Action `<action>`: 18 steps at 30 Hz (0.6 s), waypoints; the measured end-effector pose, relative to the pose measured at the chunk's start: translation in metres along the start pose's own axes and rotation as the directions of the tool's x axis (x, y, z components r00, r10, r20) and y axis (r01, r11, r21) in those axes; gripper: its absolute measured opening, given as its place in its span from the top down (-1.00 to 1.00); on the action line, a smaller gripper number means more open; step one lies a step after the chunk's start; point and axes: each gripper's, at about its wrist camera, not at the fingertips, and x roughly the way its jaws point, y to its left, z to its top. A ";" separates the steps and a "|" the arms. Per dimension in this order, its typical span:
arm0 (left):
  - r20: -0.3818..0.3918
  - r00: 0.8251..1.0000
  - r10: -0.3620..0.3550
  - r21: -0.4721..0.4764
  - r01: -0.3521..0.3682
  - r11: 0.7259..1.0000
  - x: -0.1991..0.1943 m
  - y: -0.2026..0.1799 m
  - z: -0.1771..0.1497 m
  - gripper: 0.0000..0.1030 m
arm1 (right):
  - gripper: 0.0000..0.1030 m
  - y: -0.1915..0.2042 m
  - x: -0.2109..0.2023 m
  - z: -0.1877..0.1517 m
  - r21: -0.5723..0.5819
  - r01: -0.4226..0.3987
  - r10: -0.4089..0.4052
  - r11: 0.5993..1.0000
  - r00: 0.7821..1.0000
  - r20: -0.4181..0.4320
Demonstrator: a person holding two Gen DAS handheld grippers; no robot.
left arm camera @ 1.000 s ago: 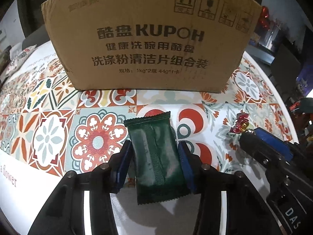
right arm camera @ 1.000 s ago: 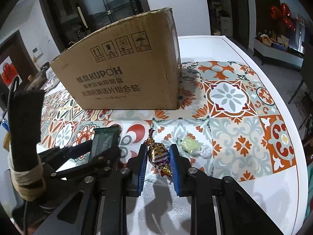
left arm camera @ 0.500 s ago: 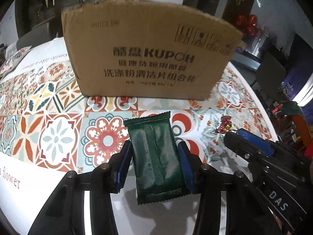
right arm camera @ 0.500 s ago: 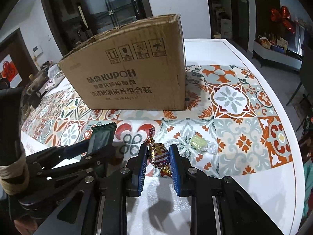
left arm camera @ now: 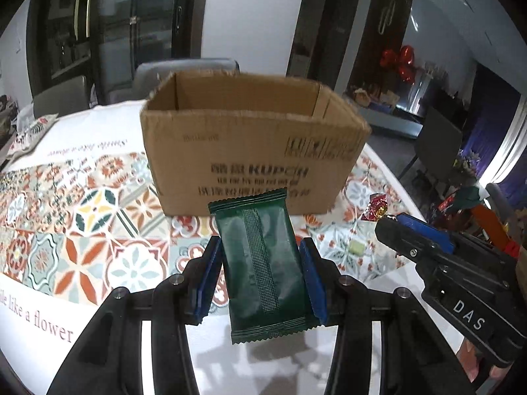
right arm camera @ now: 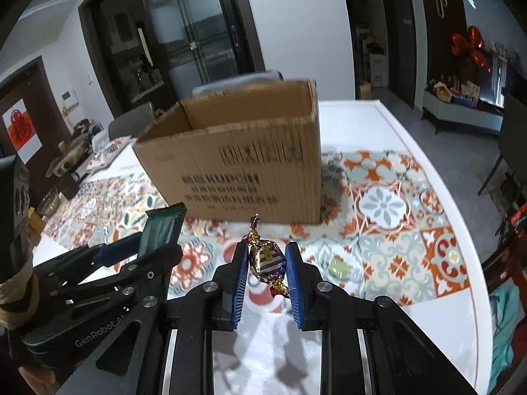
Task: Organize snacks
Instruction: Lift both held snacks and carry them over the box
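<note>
With the left gripper (left arm camera: 260,276) pinching the packet (left arm camera: 263,263) and the right gripper (right arm camera: 266,275) pinching the candy (right arm camera: 266,258), clear the box (left arm camera: 250,151) near rim before releasing inside.

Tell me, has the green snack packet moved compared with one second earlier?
Yes. The green packet, clamped in the left gripper, has risen: the cardboard box now sits lower in the left wrist view, its open top visible.

Each camera sits just behind its own fingers, above the near edge of the table (left arm camera: 108,197), angled down toward the far box (left arm camera: 250,151). The left view looks from the left, the right from the right. Both share the box (right arm camera: 243,168), the patterned cloth (right arm camera: 385,204), and each other's gripper.
</note>
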 end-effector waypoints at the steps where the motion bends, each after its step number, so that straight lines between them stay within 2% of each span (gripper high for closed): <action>1: 0.010 1.000 0.003 0.002 -0.003 1.000 -0.005 0.001 0.004 0.09 | 0.53 0.002 -0.003 0.003 -0.005 0.002 -0.002 1.000 1.000 0.010; 7: 0.064 0.998 -0.006 0.020 0.004 1.000 -0.023 0.004 0.027 0.09 | 0.53 0.016 -0.022 0.027 -0.045 0.006 -0.003 0.999 0.997 0.081; 12: 0.110 0.994 0.011 0.049 -0.017 0.999 -0.036 0.006 0.047 0.09 | 0.53 0.023 -0.032 0.046 -0.067 0.009 0.000 0.998 0.992 0.128; 18: 0.133 0.991 0.019 0.084 -0.031 0.996 -0.036 0.009 0.076 0.09 | 0.53 0.030 -0.035 0.073 -0.100 0.016 0.001 0.995 0.986 0.166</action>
